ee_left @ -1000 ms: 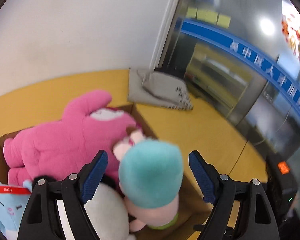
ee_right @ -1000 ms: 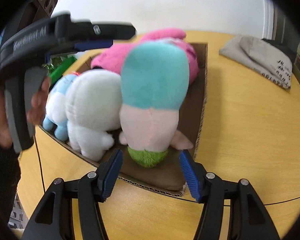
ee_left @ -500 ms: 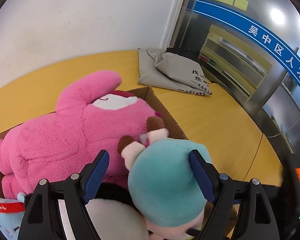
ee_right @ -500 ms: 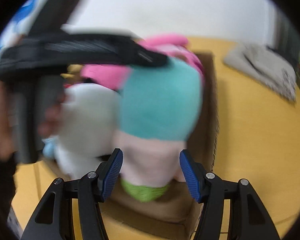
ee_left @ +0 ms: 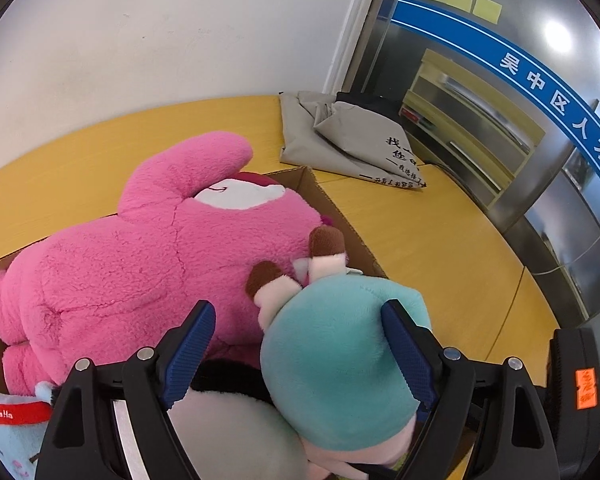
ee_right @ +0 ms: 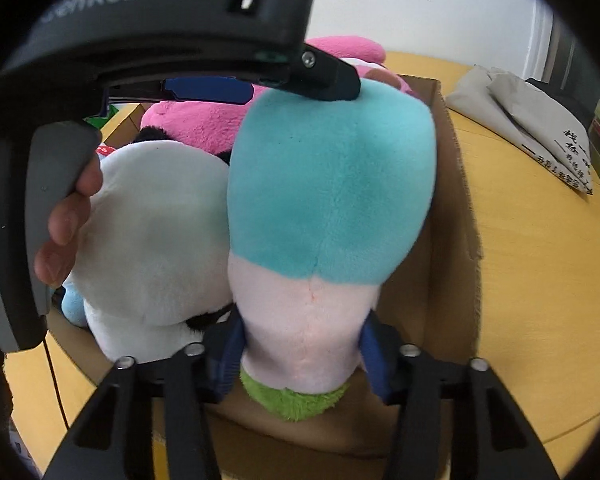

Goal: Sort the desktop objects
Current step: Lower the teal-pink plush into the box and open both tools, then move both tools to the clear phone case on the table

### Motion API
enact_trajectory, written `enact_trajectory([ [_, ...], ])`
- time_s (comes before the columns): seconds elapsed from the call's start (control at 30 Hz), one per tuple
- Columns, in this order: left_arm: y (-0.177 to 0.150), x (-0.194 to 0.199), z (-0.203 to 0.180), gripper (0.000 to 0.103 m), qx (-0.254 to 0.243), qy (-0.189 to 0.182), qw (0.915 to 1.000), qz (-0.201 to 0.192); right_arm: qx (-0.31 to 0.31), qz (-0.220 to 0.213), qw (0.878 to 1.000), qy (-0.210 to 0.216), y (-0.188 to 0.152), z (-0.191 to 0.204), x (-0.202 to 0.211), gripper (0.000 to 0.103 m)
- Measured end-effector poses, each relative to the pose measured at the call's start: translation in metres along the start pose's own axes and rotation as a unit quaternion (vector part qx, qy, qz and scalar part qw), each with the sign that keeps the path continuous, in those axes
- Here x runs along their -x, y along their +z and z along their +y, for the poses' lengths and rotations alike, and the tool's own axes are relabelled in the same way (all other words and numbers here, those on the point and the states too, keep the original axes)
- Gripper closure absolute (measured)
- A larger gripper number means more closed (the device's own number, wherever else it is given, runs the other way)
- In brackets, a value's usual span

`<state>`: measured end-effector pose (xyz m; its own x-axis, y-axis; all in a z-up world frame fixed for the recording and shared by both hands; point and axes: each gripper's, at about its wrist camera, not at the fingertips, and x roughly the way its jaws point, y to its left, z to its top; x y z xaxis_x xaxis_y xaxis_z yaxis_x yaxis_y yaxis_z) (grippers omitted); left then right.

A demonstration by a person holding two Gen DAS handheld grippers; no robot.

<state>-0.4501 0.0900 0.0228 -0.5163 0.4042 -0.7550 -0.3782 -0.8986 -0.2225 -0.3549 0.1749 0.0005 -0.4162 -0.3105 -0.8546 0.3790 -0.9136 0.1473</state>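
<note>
A teal, pale pink and green plush toy [ee_right: 332, 200] stands at the right end of a cardboard box [ee_right: 456, 208]. My right gripper [ee_right: 300, 354] is shut on its pale pink lower part. My left gripper [ee_left: 300, 356] is open, with its right finger [ee_left: 404, 356] against the toy's teal top [ee_left: 340, 360]. A big pink plush [ee_left: 152, 256] and a white and black plush [ee_right: 156, 232] lie in the box beside it. A light blue plush [ee_left: 8, 428] sits at the box's left end.
The box rests on a yellow wooden table [ee_left: 432, 248]. A folded grey cloth bag [ee_left: 352, 140] lies at the far right corner by the white wall. A glass partition with a blue stripe [ee_left: 540, 80] stands to the right. The left hand holds its gripper handle [ee_right: 40, 200].
My right gripper has moved forward and closed on the toy's pink part. My left gripper has come down over the teal top, which now touches its right finger.
</note>
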Motion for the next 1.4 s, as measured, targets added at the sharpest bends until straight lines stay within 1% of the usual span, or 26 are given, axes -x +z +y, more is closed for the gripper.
enact_trajectory([
  [0.07,0.000,0.002,-0.007,0.016,-0.020,0.024,0.9995,0.007,-0.009,0.024,1.000,0.018,0.000,-0.002,0.012,0.056],
  [0.13,-0.002,0.001,-0.012,0.016,-0.033,0.020,0.9991,0.015,-0.002,0.052,0.998,0.024,-0.002,-0.001,0.025,0.056],
  [0.17,-0.002,-0.001,-0.013,0.016,-0.037,0.021,0.9989,0.018,0.001,0.063,0.998,0.025,-0.002,-0.002,0.024,0.056],
  [0.27,-0.006,-0.021,-0.013,0.016,-0.055,0.057,0.9961,0.039,0.001,0.098,0.995,0.031,-0.001,-0.008,0.014,0.055],
  [0.37,-0.008,-0.030,-0.004,0.016,-0.042,0.056,0.9966,0.044,-0.004,0.103,0.994,0.031,0.001,-0.010,0.006,0.053],
  [0.43,-0.009,-0.033,-0.003,0.015,-0.046,0.064,0.9955,0.052,0.003,0.101,0.995,0.025,0.001,-0.008,0.005,0.051],
  [0.53,-0.010,-0.036,-0.003,0.014,-0.046,0.078,0.9939,0.063,0.006,0.092,0.996,0.019,0.000,-0.006,0.005,0.044],
  [0.57,-0.010,-0.036,-0.002,0.014,-0.042,0.079,0.9939,0.064,0.004,0.084,0.996,0.021,-0.001,-0.006,0.009,0.042],
  [0.63,-0.008,-0.034,0.001,0.014,-0.031,0.075,0.9946,0.065,-0.002,0.063,0.998,0.025,-0.003,-0.007,0.021,0.040],
  [0.7,-0.007,-0.023,0.006,0.016,-0.012,0.061,0.9964,0.058,0.000,0.035,0.999,0.027,-0.007,-0.007,0.041,0.040],
  [0.77,-0.006,-0.001,0.009,0.017,0.005,0.044,0.9984,0.037,0.010,-0.012,0.999,0.035,-0.014,-0.008,0.075,0.040],
  [0.83,-0.007,0.031,0.009,0.017,0.011,0.031,0.9994,0.006,0.007,-0.063,0.996,0.057,-0.026,-0.012,0.116,0.039],
  [0.93,-0.022,0.093,0.005,0.015,0.008,0.005,0.9987,-0.050,-0.013,-0.128,0.986,0.104,-0.057,-0.015,0.171,0.021],
  [1.0,-0.044,0.138,0.000,0.005,0.001,-0.015,0.9965,-0.082,-0.021,-0.160,0.976,0.144,-0.077,-0.014,0.198,0.021],
  [1.03,-0.061,0.162,-0.001,0.003,-0.001,-0.020,0.9953,-0.095,-0.019,-0.167,0.973,0.159,-0.089,-0.016,0.205,0.021],
  [1.07,-0.080,0.184,-0.001,0.000,-0.002,-0.023,0.9940,-0.107,-0.012,-0.172,0.971,0.164,-0.104,-0.014,0.212,0.021],
  [1.1,-0.100,0.203,-0.001,0.000,-0.001,-0.026,0.9931,-0.114,-0.002,-0.173,0.972,0.160,-0.120,-0.006,0.221,0.021],
  [1.17,-0.140,0.236,0.002,0.000,0.004,-0.032,0.9921,-0.121,0.037,-0.174,0.975,0.135,-0.155,0.015,0.238,0.021],
  [1.27,-0.212,0.280,0.004,0.000,0.014,-0.018,0.9922,-0.123,0.098,-0.166,0.976,0.101,-0.206,0.038,0.247,0.021],
  [1.33,-0.265,0.298,0.003,0.000,0.024,-0.008,0.9936,-0.110,0.112,-0.148,0.976,0.111,-0.235,0.046,0.240,0.021],
  [1.4,-0.314,0.307,0.004,0.000,0.045,-0.009,0.9943,-0.097,0.107,-0.135,0.977,0.127,-0.259,0.053,0.228,0.021],
])
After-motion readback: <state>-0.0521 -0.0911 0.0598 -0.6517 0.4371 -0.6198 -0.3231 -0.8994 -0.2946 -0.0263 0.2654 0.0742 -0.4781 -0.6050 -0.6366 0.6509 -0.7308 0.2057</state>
